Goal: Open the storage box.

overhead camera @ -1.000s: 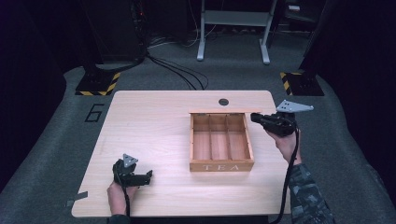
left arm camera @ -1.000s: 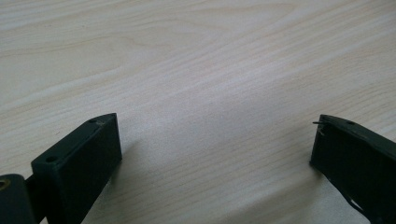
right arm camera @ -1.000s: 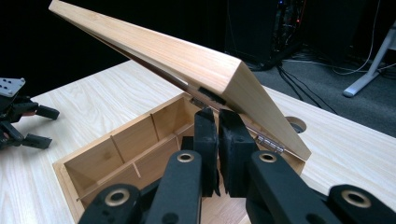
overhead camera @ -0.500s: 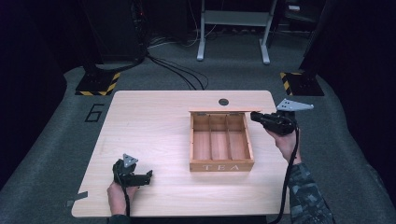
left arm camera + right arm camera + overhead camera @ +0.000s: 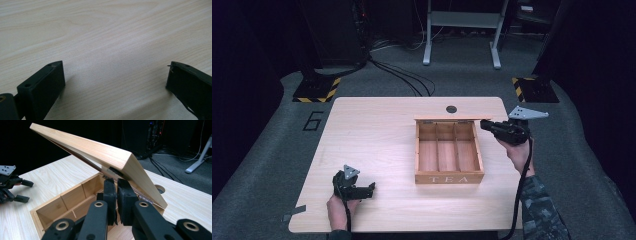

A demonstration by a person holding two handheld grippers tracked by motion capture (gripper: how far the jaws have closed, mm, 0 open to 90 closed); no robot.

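A wooden tea box [image 5: 449,177] with three bare compartments sits right of the table's middle, its lid [image 5: 452,119] standing raised at the back. My right gripper [image 5: 484,125] is at the box's far right corner, level with the lid's end. In the right gripper view the jaws [image 5: 117,185] are shut with nothing between them, their tips right under the lid's [image 5: 100,152] end face, above the box's [image 5: 62,200] right compartment. My left gripper [image 5: 371,190] rests open near the front left, with bare table between its jaws [image 5: 115,75]. It also shows far off [image 5: 26,191].
The light wooden table [image 5: 377,130] has a round cable hole [image 5: 451,109] behind the box. Cables and hazard-striped stand bases lie on the floor beyond the far edge.
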